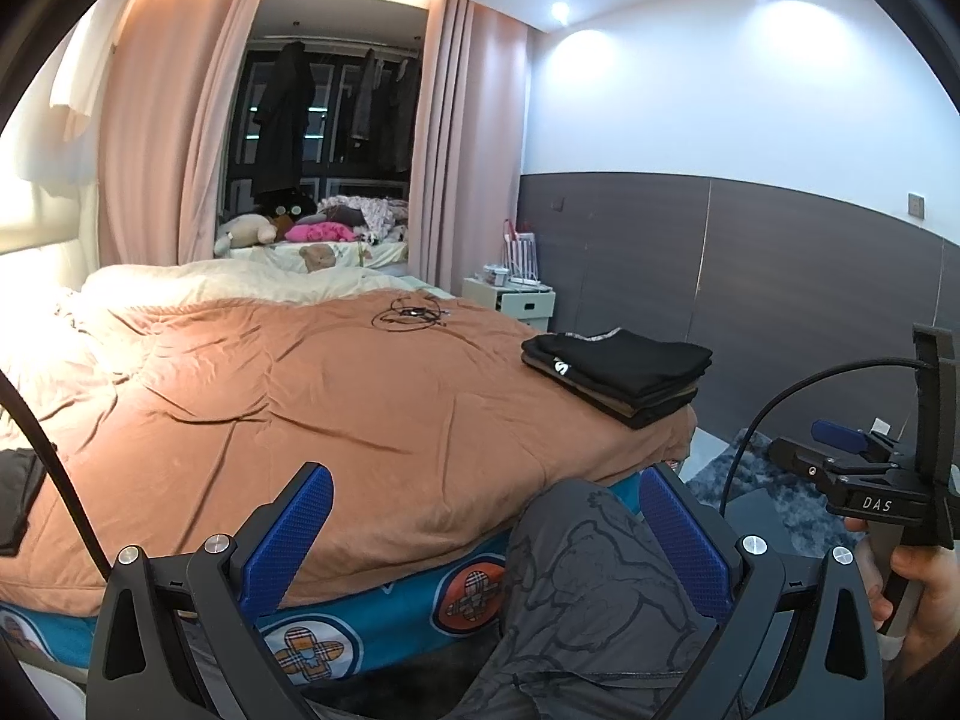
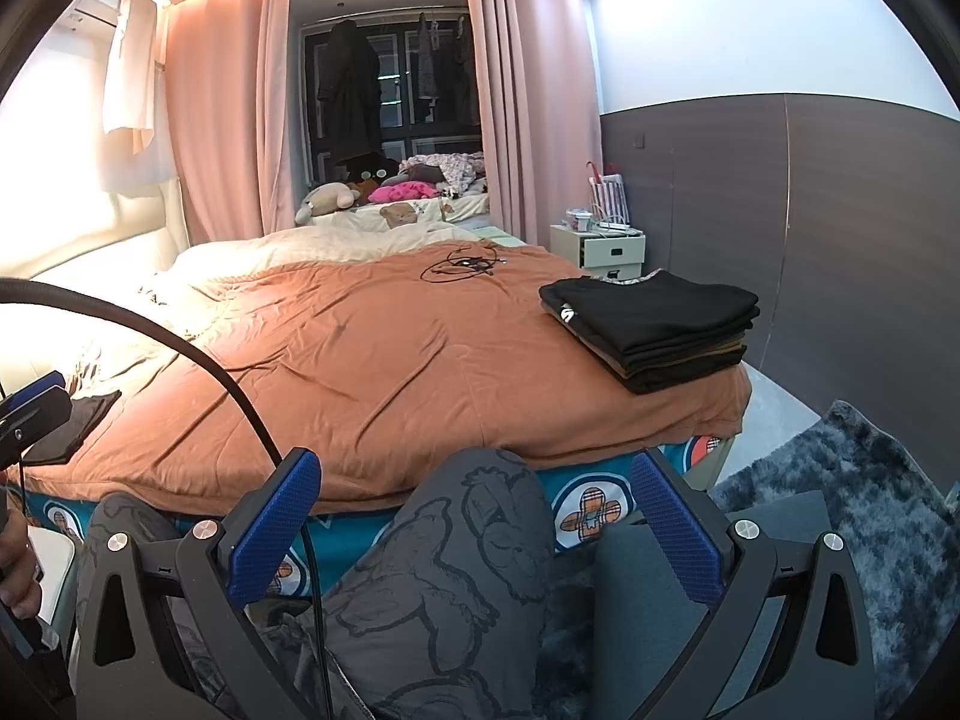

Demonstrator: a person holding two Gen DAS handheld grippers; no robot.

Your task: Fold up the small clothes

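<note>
A stack of folded dark clothes [image 1: 618,375] lies on the right corner of the orange bedspread [image 1: 336,396]; it also shows in the right wrist view [image 2: 651,327]. A flat dark garment [image 1: 15,498] lies at the bed's left edge, seen too in the right wrist view [image 2: 72,426]. My left gripper [image 1: 486,534] is open and empty, held low in front of the bed over the person's knee. My right gripper [image 2: 474,516] is open and empty, also low before the bed edge. The right gripper's body shows in the left wrist view [image 1: 864,480].
A tangle of black cable [image 2: 462,264] lies mid-bed. A white nightstand [image 2: 600,249] stands beside the bed at right. A grey shaggy rug [image 2: 840,492] covers the floor at right. The person's patterned trouser leg [image 2: 456,570] is in the foreground. Plush toys [image 1: 246,231] sit behind the bed.
</note>
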